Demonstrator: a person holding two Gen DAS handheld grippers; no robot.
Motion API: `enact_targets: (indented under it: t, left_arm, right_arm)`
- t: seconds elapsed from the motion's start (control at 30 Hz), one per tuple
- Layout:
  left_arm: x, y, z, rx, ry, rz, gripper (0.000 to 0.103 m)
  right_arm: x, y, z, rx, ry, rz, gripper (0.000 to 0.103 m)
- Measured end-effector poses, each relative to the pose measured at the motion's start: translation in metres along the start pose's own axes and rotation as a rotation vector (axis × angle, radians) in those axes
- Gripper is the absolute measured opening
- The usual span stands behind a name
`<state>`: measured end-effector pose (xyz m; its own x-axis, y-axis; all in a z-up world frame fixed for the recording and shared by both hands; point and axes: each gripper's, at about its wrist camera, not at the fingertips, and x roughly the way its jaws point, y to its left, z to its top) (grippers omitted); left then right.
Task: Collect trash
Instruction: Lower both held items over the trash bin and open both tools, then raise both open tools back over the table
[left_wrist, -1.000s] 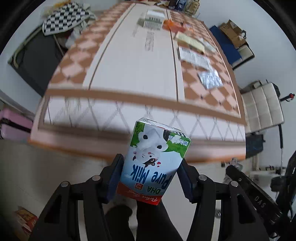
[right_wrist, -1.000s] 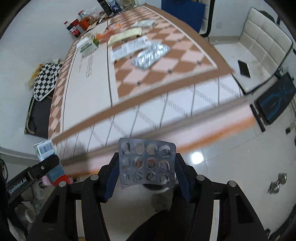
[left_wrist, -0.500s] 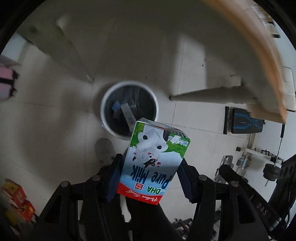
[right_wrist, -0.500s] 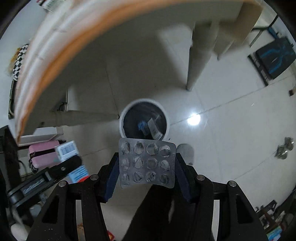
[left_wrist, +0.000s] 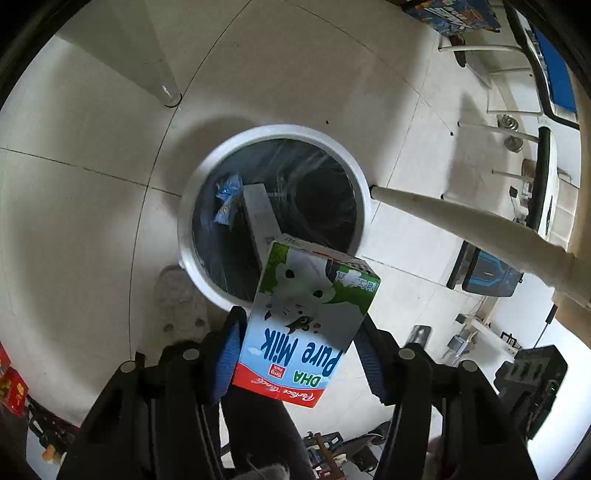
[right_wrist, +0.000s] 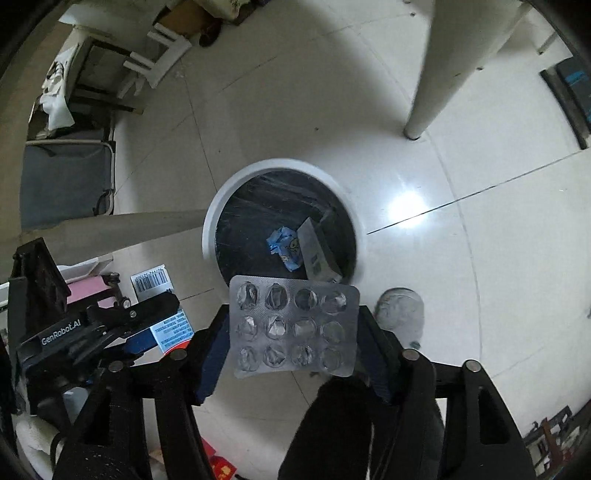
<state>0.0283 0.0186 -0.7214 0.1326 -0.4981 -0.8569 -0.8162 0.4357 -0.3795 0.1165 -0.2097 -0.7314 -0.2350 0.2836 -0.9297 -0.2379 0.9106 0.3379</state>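
My left gripper (left_wrist: 300, 345) is shut on a "DHA Pure Milk" carton (left_wrist: 308, 321) and holds it just above the near rim of a round white trash bin (left_wrist: 192, 192) with a black liner. My right gripper (right_wrist: 293, 334) is shut on an empty silver pill blister pack (right_wrist: 293, 326), held above the near edge of the same bin (right_wrist: 218, 206). Inside the bin lie a blue wrapper (right_wrist: 282, 247) and a grey box (right_wrist: 317, 254). The left gripper with the carton also shows in the right wrist view (right_wrist: 122, 328), at the left.
White table legs (left_wrist: 454, 218) (right_wrist: 432, 99) stand close to the bin on the pale tiled floor. A grey slipper (right_wrist: 400, 314) lies beside the bin. Folded chairs and a dark bag (right_wrist: 66, 184) stand at the far left. Clutter lines the floor edges.
Both grippers swung down from the tabletop to the floor under the table. The bin has grown larger and closer in both views. Both loads stay gripped.
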Motion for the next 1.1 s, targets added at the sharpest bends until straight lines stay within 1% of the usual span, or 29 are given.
enact_targets:
  t: [0.07, 0.1, 0.13, 0.2, 0.23, 0.3, 0.37, 0.4, 0.43, 0.47, 0.53, 0.57, 0.6, 0.7, 0.9, 1.0, 1.1]
  left_arm:
    - [-0.002, 0.004, 0.002, -0.003, -0.009, -0.002, 0.091]
    - [-0.006, 0.009, 0.000, -0.001, -0.015, 0.003, 0.094]
    - [-0.009, 0.010, -0.001, 0.005, -0.021, 0.014, 0.095]
    - [-0.015, 0.016, -0.004, 0.009, -0.038, 0.044, 0.095]
    - [-0.019, 0.018, -0.007, 0.016, -0.051, 0.063, 0.095]
    - [-0.024, 0.019, -0.013, 0.036, -0.084, 0.117, 0.095]
    - [-0.032, 0.018, -0.021, 0.075, -0.127, 0.194, 0.095]
    - [-0.035, 0.016, -0.025, 0.102, -0.156, 0.245, 0.095]
    - [-0.041, 0.013, -0.032, 0.138, -0.191, 0.312, 0.095]
    - [-0.043, 0.012, -0.036, 0.164, -0.211, 0.359, 0.095]
    - [-0.049, 0.008, -0.046, 0.204, -0.238, 0.436, 0.095]
    - [-0.052, 0.009, -0.049, 0.217, -0.245, 0.459, 0.095]
    - [-0.055, 0.009, -0.053, 0.229, -0.247, 0.470, 0.095]
    - [-0.065, 0.005, -0.066, 0.256, -0.247, 0.491, 0.095]
    - [-0.084, -0.009, -0.090, 0.285, -0.245, 0.492, 0.095]
    - [-0.093, -0.018, -0.098, 0.291, -0.248, 0.483, 0.095]
    - [-0.112, -0.026, -0.111, 0.297, -0.259, 0.472, 0.095]
  right_arm:
    - [0.015, 0.001, 0.005, -0.006, -0.001, 0.010, 0.073]
    - [0.023, 0.002, 0.007, -0.016, 0.004, 0.016, 0.074]
    - [0.027, 0.003, 0.008, -0.017, 0.003, 0.022, 0.076]
    - [0.033, 0.003, 0.007, -0.015, 0.001, 0.032, 0.093]
    - [0.033, 0.002, 0.006, -0.013, -0.004, 0.033, 0.096]
    - [0.033, 0.003, 0.006, -0.013, -0.008, 0.034, 0.097]
    - [0.030, 0.004, 0.004, -0.012, -0.011, 0.036, 0.098]
    - [0.026, 0.003, 0.004, -0.018, -0.010, 0.021, 0.098]
    - [0.023, 0.005, 0.002, -0.035, -0.018, -0.011, 0.098]
    - [0.021, 0.007, 0.002, -0.049, -0.023, -0.032, 0.098]
    - [0.013, 0.015, -0.001, -0.093, -0.043, -0.123, 0.098]
    - [0.010, 0.018, -0.003, -0.112, -0.053, -0.154, 0.098]
    - [0.005, 0.022, -0.005, -0.138, -0.065, -0.205, 0.098]
    - [-0.010, 0.029, -0.011, -0.177, -0.085, -0.261, 0.098]
    - [-0.043, 0.045, -0.027, -0.223, -0.097, -0.306, 0.098]
    - [-0.061, 0.050, -0.033, -0.236, -0.095, -0.312, 0.098]
    - [-0.087, 0.057, -0.041, -0.254, -0.099, -0.320, 0.098]
